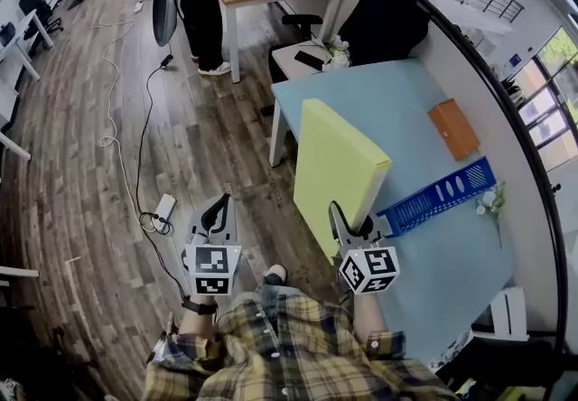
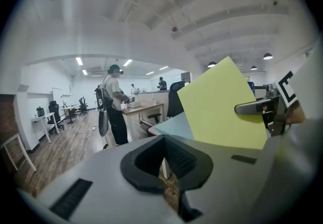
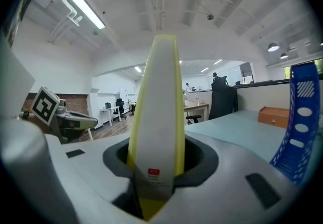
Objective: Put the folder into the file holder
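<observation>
Right gripper view: right claw (image 3: 157,170) clamped on the edge of the upright yellow folder (image 3: 156,107), blue file holder (image 3: 299,117) just right of it on the tabletop (image 3: 237,129). Left claw (image 2: 166,160) spread, nothing in it. Risk imo: one-edge grip, folder could swing & snag the holder wall.

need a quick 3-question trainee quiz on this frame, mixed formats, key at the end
1. Fill in: the blue perforated plastic file holder lies flat on the light blue ___.
2. Multiple choice: the right gripper is shut on: A) the file holder, B) the flat yellow folder, C) nothing.
3. True or false: the left gripper also grips the folder.

Key: 1 table; 2 B; 3 false, nothing is between its jaws.
</observation>
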`<state>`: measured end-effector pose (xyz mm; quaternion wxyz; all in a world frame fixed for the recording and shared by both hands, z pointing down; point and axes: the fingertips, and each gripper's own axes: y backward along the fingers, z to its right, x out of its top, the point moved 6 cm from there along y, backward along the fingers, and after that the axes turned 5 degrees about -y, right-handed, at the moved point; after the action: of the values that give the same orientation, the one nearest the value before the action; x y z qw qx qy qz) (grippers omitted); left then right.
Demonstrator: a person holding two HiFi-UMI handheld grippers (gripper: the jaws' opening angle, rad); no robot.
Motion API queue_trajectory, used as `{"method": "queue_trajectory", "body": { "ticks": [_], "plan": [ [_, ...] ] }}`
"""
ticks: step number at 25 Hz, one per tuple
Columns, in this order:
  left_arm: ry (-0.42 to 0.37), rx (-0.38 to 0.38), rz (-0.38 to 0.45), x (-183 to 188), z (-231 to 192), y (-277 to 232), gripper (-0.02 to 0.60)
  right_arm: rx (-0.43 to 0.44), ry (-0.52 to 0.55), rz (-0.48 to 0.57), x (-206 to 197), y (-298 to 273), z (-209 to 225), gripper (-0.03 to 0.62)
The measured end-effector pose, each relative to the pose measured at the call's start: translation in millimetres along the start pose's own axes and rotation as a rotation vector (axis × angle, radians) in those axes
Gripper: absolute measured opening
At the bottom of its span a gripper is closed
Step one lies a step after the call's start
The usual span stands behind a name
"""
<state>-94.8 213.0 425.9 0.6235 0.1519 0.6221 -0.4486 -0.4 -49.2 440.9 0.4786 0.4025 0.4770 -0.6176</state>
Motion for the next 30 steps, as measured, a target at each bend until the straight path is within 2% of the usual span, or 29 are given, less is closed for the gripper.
{"method": "queue_trajectory", "body": {
  "ticks": [7,15,25,30],
  "plan": [
    [-0.050,-0.098,0.033,27,17,-45,-0.009,-0.068,-0.041,0.059,17,-2,25,0.158],
    [-0.093,-0.248,0.059,38,32,-101,-0.009,-0.199,-0.078,0.089,13,-4,47,0.158],
    [-0.225,-0.617,0.140,93,66,-213,-0.009,-0.490,-0.123,0.180,30,-17,67,0.158],
    [-0.285,-0.797,0.173,110,86,-253,-0.009,-0.657,-0.140,0.221,31,-21,68,0.158]
  ]
}}
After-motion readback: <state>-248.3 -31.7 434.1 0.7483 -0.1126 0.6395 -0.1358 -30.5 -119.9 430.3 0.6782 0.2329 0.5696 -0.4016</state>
